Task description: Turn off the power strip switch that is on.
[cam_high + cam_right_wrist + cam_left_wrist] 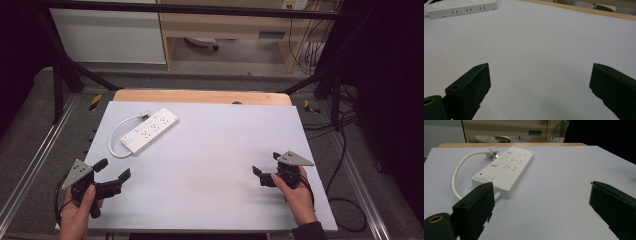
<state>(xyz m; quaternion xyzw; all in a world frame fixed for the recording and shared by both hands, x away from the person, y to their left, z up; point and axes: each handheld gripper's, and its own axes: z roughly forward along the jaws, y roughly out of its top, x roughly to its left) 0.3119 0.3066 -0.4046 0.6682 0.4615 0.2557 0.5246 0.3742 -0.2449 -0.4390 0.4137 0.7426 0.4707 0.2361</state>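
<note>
A white power strip (150, 131) lies at the back left of the pale table (210, 150), its short white cord (116, 135) looped round so the plug (145, 115) rests beside it. In the left gripper view the power strip (506, 170) sits just ahead of the jaws, with the plug (492, 152) at its far end. My left gripper (112, 168) is held at the front left, open and empty. At the front right my right gripper (266, 163) is open with nothing in it. In the right gripper view the power strip (461, 8) lies far off at the top left.
A wooden board edge (200, 96) runs along the table's far side. Black frame bars (60, 85) and cables (345, 150) flank the table. Beyond it stand a white cabinet (110, 35) and a wooden shelf unit (225, 30).
</note>
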